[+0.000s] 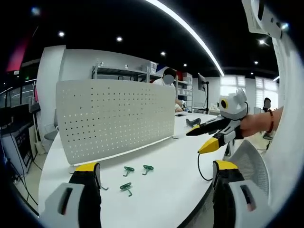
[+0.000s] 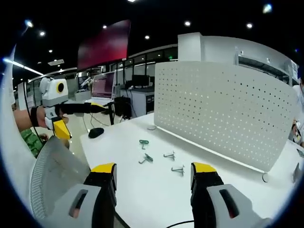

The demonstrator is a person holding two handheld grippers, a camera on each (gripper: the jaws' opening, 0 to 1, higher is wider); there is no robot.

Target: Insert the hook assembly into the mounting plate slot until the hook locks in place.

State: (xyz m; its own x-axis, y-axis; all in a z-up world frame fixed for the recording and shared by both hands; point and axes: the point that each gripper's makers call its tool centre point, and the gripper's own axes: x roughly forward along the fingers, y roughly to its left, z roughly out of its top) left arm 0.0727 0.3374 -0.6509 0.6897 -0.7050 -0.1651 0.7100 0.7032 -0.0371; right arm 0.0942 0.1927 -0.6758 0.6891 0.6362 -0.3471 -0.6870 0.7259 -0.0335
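Both grippers (image 1: 154, 173) (image 2: 153, 175) are wide open and empty, so I'd grab one green hook (image 2: 144, 142) squarely before heading to the pegboard (image 2: 223, 109).

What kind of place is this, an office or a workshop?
Probably an open office or lab: long white table, perforated white divider panel, computer monitors, storage shelves and recessed ceiling lights.

An open-plan lab or office: white desks (image 2: 142, 185) with perforated divider panels (image 1: 114, 118), monitors (image 2: 102, 85), metal storage shelving (image 1: 123, 72) and recessed lights in a black ceiling (image 1: 118, 23).
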